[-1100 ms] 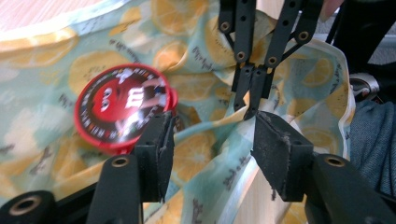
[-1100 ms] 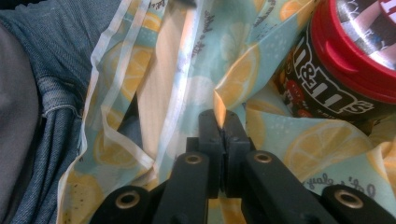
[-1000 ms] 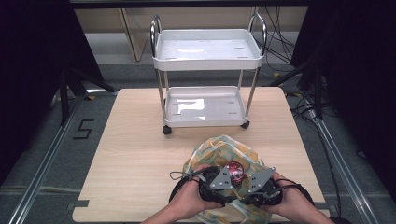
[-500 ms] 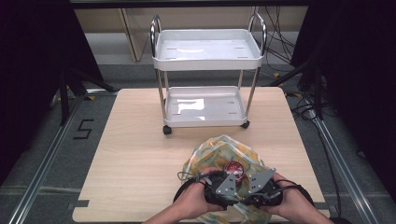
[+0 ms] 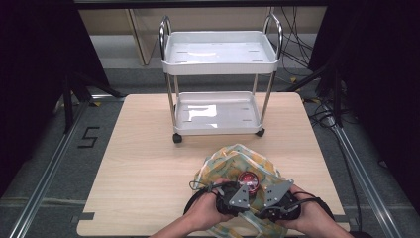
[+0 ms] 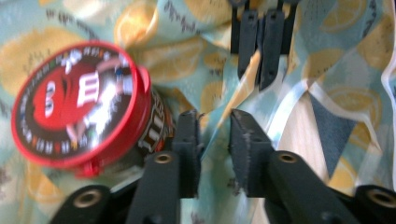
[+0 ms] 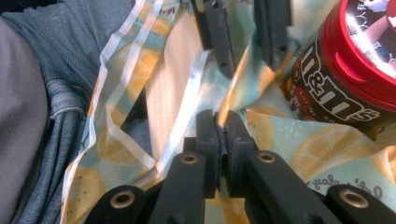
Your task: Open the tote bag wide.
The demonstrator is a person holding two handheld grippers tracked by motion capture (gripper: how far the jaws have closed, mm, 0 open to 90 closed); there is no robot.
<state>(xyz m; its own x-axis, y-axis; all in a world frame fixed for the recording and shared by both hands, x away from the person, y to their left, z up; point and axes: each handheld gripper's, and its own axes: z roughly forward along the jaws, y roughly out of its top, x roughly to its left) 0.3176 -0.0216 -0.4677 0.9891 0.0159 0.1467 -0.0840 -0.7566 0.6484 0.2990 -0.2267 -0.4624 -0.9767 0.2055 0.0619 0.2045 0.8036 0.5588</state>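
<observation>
Right now the lemon-print bag (image 5: pixel 237 163) lies crumpled at the near edge of the table (image 5: pixel 143 163), and a raised fold of its rim runs between our two grippers, its line going from one toward the other. Inside the bag, a red-lidded candy tub (image 6: pixel 74 102) lies tipped on its side, just left of the fold in the left gripper view and to the upper right in the right gripper view (image 7: pixel 345 70).

Our right gripper (image 7: pixel 221 122) is clamped on that fold, its jaws pressed together with fabric pinched between them. Our left gripper (image 6: pixel 214 122) has just been closing around the same fold; a gap remains between its jaws and the cloth stands in it, not yet pinched as far as we can judge.

Farther off, a white two-tier cart (image 5: pixel 218 79) stands at the table's far side, well apart from the bag.
</observation>
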